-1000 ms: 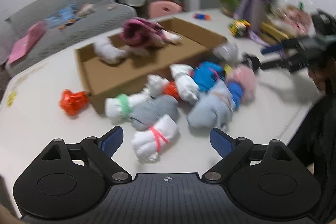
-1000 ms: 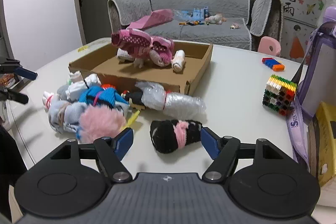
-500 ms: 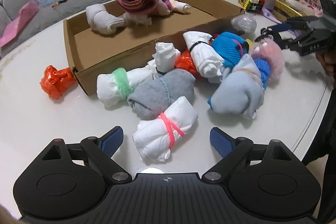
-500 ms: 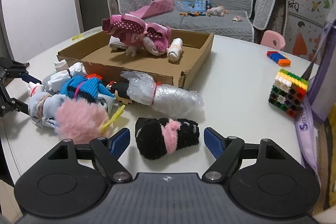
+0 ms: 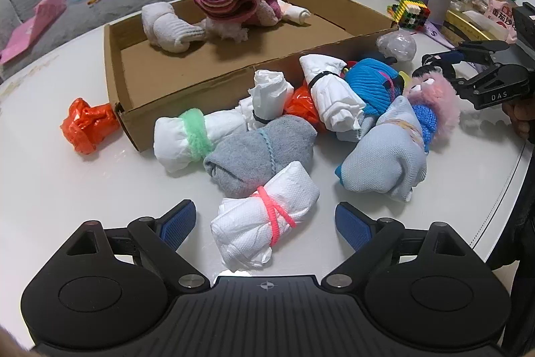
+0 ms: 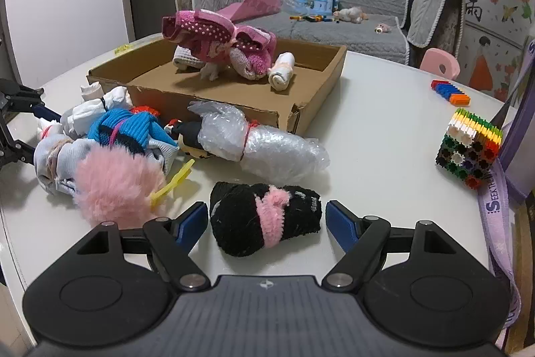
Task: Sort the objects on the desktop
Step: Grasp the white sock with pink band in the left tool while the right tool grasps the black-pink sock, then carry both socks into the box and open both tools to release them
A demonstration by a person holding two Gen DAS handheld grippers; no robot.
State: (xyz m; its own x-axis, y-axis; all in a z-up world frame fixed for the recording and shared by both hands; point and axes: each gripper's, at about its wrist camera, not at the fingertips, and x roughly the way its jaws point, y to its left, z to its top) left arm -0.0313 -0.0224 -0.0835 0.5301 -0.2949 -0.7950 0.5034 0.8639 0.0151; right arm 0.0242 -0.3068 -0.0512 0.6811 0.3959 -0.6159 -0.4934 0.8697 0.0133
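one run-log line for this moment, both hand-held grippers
left hand-held gripper: open, white bundle with pink band between fingers | right hand-held gripper: open around black sock roll | cardboard box: partly filled

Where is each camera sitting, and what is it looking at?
Left wrist view: sits on the left gripper, looking down at the white bundle with a pink band; the right gripper and a hand show at the right edge.
Right wrist view: sits on the right gripper, looking at the black sock roll; the left gripper shows at the left edge.
Both views share the cardboard box and the pink fluffy thing.
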